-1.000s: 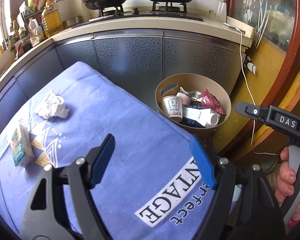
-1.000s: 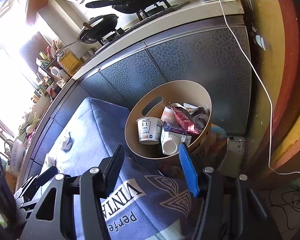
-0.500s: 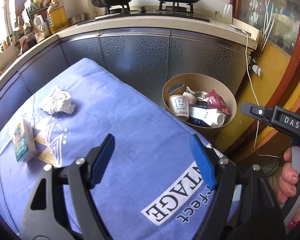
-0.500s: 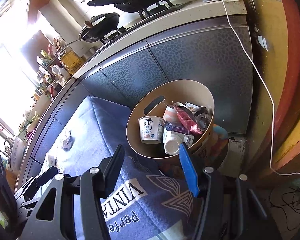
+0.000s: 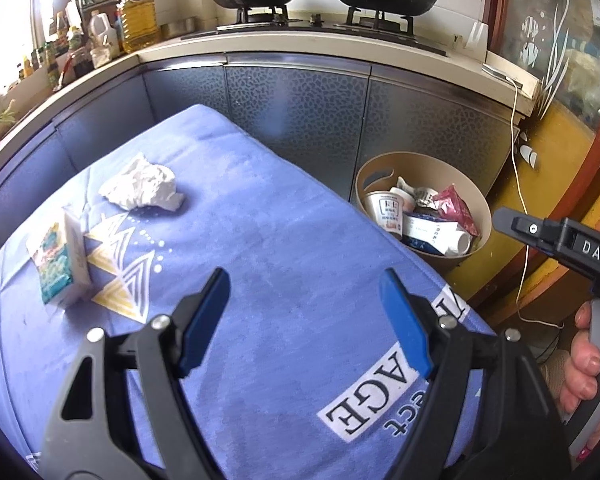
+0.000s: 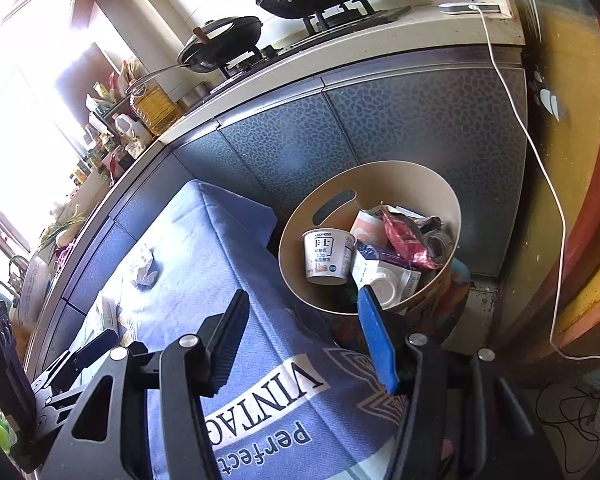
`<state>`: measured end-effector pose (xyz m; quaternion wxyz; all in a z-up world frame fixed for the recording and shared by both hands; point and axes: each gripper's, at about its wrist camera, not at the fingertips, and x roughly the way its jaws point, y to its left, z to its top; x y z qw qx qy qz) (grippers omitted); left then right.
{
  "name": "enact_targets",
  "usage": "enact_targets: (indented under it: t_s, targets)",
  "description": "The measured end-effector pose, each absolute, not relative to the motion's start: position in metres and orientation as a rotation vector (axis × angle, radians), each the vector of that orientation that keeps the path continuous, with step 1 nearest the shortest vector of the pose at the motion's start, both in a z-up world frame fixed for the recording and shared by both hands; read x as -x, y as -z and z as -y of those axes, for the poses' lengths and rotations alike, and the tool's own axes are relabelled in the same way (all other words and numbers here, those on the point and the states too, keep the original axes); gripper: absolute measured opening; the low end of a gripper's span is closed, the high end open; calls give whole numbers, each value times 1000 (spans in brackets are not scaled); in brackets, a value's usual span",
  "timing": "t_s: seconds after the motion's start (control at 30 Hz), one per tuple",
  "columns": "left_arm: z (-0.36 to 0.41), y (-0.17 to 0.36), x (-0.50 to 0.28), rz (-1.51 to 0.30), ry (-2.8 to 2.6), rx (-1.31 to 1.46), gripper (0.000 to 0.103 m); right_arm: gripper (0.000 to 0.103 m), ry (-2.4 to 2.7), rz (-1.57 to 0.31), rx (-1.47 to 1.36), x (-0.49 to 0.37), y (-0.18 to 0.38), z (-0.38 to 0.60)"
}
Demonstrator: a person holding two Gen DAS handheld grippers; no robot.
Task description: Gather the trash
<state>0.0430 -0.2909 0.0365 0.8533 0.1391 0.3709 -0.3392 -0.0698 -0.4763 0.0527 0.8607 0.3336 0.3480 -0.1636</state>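
Two pieces of trash left on the blue cloth [image 5: 284, 240]: crumpled white tissue [image 5: 142, 186] toward the far left, small printed carton [image 5: 60, 258] lying just nearer and further left. Well apart from both grippers. Same pair visible small and washed out in the right wrist view, tissue [image 6: 144, 266] up the cloth.

Beige bin [image 5: 482, 204] on the floor off the cloth's right edge, against the cabinet front. Already loaded: yogurt cup [image 6: 326, 256], red wrapper [image 6: 406, 242], white carton, other bits. Room left on top.

Left gripper [image 5: 306, 316] hanging over the middle of the cloth, jaws about halfway apart, nothing between them. Right gripper [image 6: 302, 338] over the cloth's near corner beside the bin, jaws likewise part open, empty. Person's hand [image 5: 584, 364] on the right tool's handle, seen at the left view's right edge.

Change over the last second: left view slid slightly, so tissue and carton now sit nearer centre and larger, bin pushed right. Right view barely shifted. Jaw gaps unchanged on both.

Reading: nothing in hand at the bin, left hand heading back over the cloth. Likely next pick the tissue; soft, will crush, needs a near-full close.
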Motion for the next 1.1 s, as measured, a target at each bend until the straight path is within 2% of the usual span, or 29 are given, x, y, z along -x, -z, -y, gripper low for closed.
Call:
enact_targets:
  t_s: [1.1]
  targets:
    - [291, -10, -60, -872, 738, -299, 74, 57, 331, -771, -682, 44, -40, 474]
